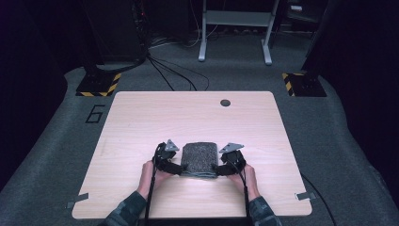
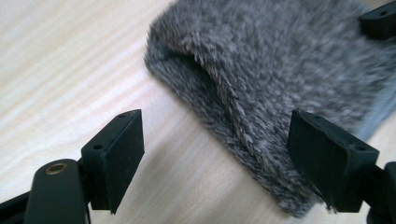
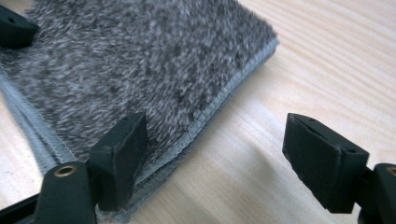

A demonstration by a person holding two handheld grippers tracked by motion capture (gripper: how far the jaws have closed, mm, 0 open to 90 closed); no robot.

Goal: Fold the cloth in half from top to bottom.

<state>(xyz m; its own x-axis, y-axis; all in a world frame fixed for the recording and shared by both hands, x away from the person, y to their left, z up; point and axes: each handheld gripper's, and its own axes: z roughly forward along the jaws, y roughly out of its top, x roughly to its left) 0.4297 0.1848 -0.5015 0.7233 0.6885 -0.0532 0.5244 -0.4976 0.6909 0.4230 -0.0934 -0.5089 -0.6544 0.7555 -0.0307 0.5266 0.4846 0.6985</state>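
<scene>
From the high view, you have the folded grey fleece cloth (image 1: 199, 159) lying on the near middle of the tabletop (image 1: 141, 122), squarely between your two tools. Your left tool (image 1: 175, 168) sits at the cloth's near left corner and your right tool (image 1: 220, 170) at its near right corner, so each hand is equally close to its own side.

In the left gripper view, your left tool (image 2: 215, 163) stands with jaws apart, clamped on nothing. The cloth's (image 2: 280, 79) folded edge runs between them, under the right-hand jaw and away toward the far side.

In the right gripper view, your right tool (image 3: 217, 158) is likewise spread wide and empty. The cloth's (image 3: 140, 60) stitched edge passes by the left-hand jaw, with bare tabletop (image 3: 327, 56) under the other; any grasp there probably needs a shift toward the cloth.
</scene>
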